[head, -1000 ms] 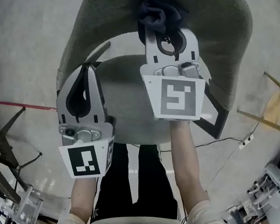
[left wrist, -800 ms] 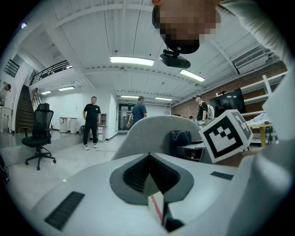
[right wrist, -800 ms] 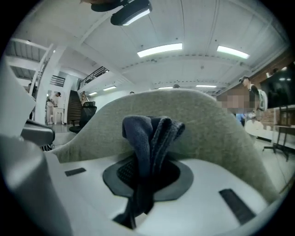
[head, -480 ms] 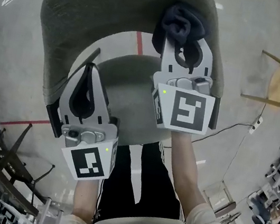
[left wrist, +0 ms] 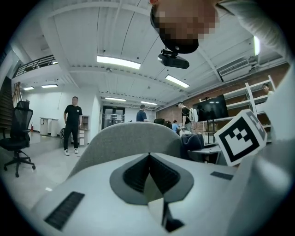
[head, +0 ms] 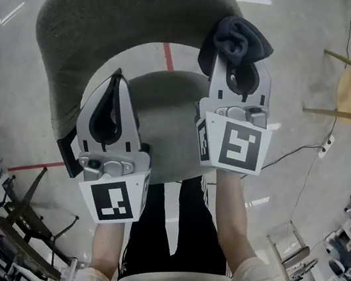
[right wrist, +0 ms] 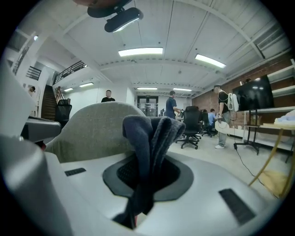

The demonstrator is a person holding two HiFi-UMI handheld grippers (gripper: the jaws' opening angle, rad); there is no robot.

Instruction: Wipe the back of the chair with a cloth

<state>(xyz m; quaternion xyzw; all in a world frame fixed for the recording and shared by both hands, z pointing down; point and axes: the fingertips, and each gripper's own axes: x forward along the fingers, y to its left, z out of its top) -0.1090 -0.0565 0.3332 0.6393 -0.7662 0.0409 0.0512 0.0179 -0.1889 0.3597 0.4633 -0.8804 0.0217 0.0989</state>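
We see the right gripper (head: 234, 58) clamped on a dark bunched cloth (head: 237, 36) at upper centre, by the right end of the grey chair back (head: 118, 5); the left gripper (head: 114, 82), lower left, has its jaws pressed together, empty

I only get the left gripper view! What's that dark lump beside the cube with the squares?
Observer: That's the cloth. The right gripper view shows the right gripper shut on it.
Operator: Is it wiping the chair?
Observer: In the head view the cloth sits at the right end of the chair back. I can't tell whether it touches.
Operator: Where's my left gripper from above?
Observer: The left gripper points at the inner edge of the chair back's left side, beside the seat.
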